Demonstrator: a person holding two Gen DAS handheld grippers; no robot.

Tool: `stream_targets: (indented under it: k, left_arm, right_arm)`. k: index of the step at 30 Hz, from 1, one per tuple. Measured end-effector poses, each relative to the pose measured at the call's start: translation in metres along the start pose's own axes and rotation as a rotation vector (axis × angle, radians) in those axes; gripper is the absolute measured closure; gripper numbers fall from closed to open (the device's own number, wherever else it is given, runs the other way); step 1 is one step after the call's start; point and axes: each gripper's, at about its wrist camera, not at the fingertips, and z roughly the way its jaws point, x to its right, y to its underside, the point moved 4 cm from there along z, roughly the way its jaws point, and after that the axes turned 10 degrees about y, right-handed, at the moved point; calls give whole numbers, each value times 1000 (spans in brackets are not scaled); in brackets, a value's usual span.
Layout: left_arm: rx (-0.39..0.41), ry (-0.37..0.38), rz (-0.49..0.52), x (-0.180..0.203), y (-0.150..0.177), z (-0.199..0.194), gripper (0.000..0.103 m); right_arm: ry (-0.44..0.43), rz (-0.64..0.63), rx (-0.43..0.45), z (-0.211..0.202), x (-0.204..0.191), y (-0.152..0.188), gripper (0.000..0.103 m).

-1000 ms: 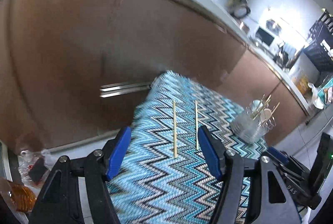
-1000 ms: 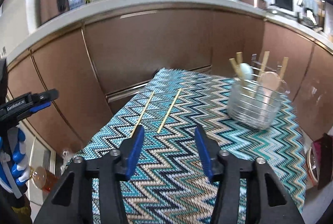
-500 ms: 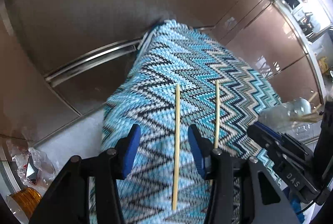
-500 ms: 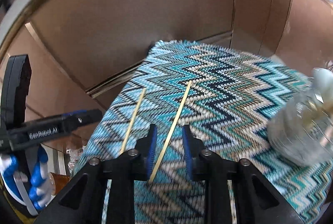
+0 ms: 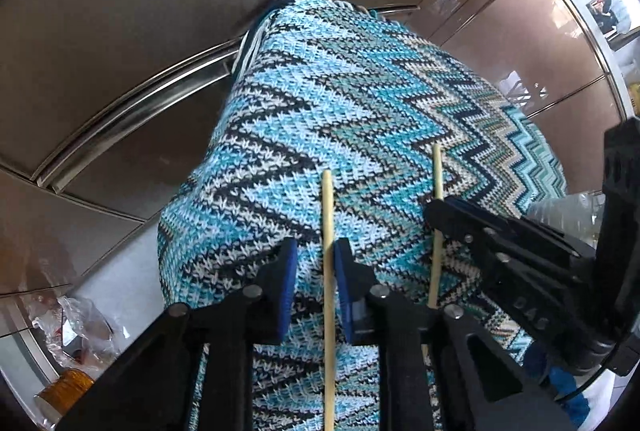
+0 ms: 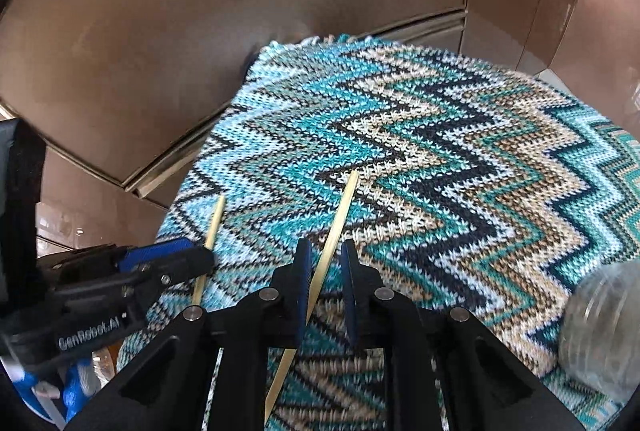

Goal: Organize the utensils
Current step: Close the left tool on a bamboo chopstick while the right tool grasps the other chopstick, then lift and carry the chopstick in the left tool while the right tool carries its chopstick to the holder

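- Since a second ago both grippers have come down to the knitted zigzag cloth [image 5: 360, 103] on the desk, and their fingers have narrowed from wide spread to a small gap; each now straddles one chopstick.
- The left gripper [image 5: 316, 287] has the left chopstick [image 5: 328, 231] between its blue fingers [image 5: 286, 287]. It lies against the right finger, but a gap remains on the left, so it is not yet pinched.
- The right gripper [image 6: 325, 283] brackets the right chopstick [image 6: 336, 227], near the left finger; whether it touches, I cannot tell.
- I judge that the grasp is almost closed, so both sticks may soon be lifted together toward the clear holder [image 6: 600, 319] at the right edge of the frame.
- Both chopsticks lie flat on the cloth, near each other but apart. Their long axes run from the bottom of the frame upward, toward the brown cabinet [image 6: 200, 11]; in the right wrist view they lean a little to the right.
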Motion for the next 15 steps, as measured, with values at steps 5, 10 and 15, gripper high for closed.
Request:
stream_targets:
  k: [5, 10, 15]
  left_arm:
    - [-13, -39, 18, 4, -2, 4, 91]
    - [-13, -56, 28, 9, -1, 7, 98]
    - [39, -12, -2, 4, 6, -6, 98]
  right_arm:
    - [16, -6, -8, 9, -3, -2, 90]
    - [-5, 21, 3, 9, -1, 0, 97]
    - [-28, 28, 34, -7, 1, 15, 97]
